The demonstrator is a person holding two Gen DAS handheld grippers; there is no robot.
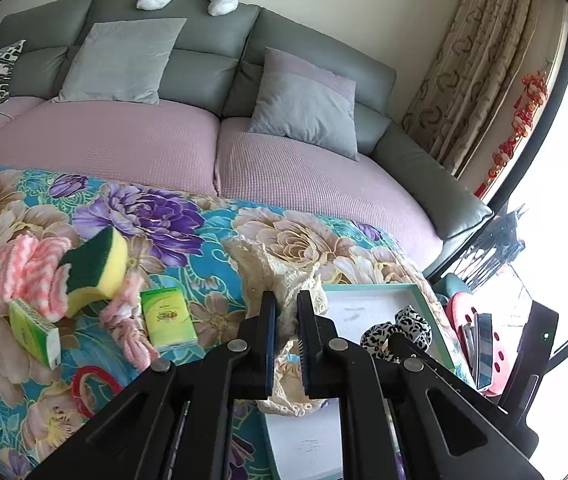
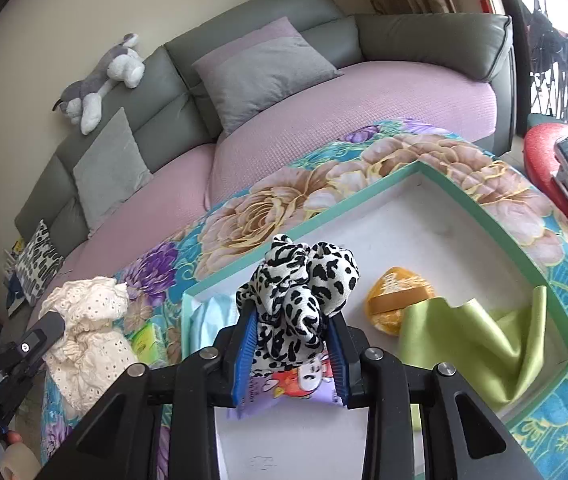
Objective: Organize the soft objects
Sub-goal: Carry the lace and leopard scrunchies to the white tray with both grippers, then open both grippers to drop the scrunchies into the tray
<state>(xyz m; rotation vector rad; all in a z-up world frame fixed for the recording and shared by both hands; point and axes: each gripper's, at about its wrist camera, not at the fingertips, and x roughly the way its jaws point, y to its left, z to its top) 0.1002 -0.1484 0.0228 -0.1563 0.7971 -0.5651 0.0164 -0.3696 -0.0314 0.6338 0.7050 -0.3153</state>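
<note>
L gripper (image 1: pixel 287 300) is clamped on the cream lace cloth (image 1: pixel 275 268), held over the floral blanket (image 1: pixel 163 216) just beside the teal box (image 2: pixel 384 194). R gripper (image 2: pixel 290 320) is clamped on the leopard scrunchie (image 2: pixel 300 280), above the box w/ green cloth (image 2: pixel 468 332) inside.

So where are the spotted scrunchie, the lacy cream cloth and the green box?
spotted scrunchie (image 2: pixel 298 280): right wrist view, its bunched middle.
lacy cream cloth (image 1: pixel 279 268): left wrist view, upper folds.
green box (image 2: pixel 324 218): right wrist view, far rim.
</note>
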